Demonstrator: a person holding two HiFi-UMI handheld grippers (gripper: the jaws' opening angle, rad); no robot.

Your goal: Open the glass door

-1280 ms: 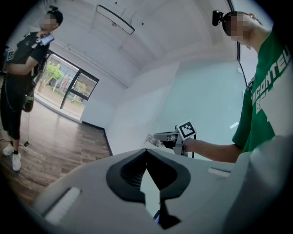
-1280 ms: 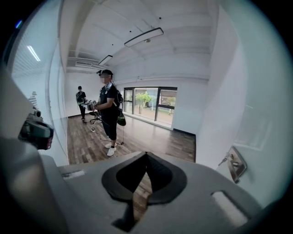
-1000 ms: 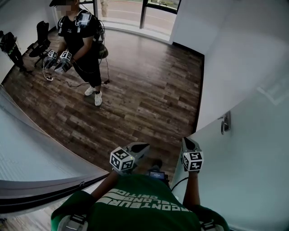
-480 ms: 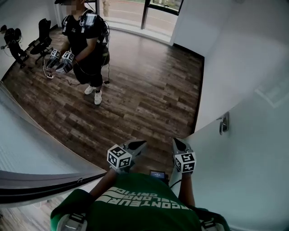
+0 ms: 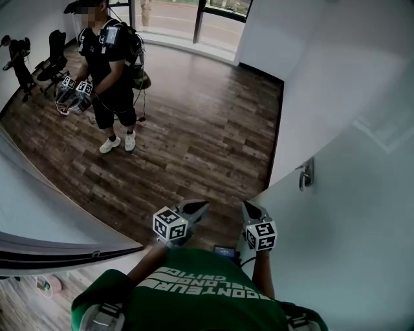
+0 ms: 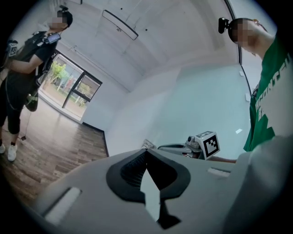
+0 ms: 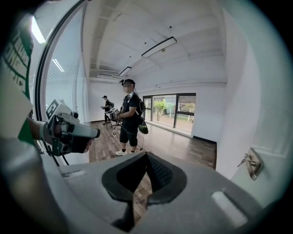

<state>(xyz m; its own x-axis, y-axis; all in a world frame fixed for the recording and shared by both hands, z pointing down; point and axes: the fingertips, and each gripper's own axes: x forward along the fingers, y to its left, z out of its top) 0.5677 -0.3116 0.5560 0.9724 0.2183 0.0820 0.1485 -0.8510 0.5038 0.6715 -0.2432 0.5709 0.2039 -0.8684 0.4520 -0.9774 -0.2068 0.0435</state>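
The left claw (image 5: 196,208), its jaws closed tip to tip on nothing, is held out level ahead of a person in a green printed shirt (image 5: 207,294). Just beside it the right claw (image 5: 248,209), likewise closed and empty, tilts downward. Each carries a white cube with black square markers (image 5: 171,226). The right claw hangs near the edge of the pale frosted glass door (image 5: 349,245), which fills the right side of the head view. It is clear of the door's silver metal lever handle (image 5: 304,173), which sits farther along the panel with nothing touching it. In the right gripper view that handle shows at the right, beyond the closed jaws. To the left runs a second pale panel with a dark curved frame (image 5: 71,255), and a dark brown wood-plank floor (image 5: 207,129) spreads between the two. Farther out on that floor stands a second person in black clothes and white shoes (image 5: 107,64), holding another pair of marker-cubed grippers (image 5: 72,96). Black office chairs (image 5: 52,58) and tall windows (image 5: 174,16) are behind.
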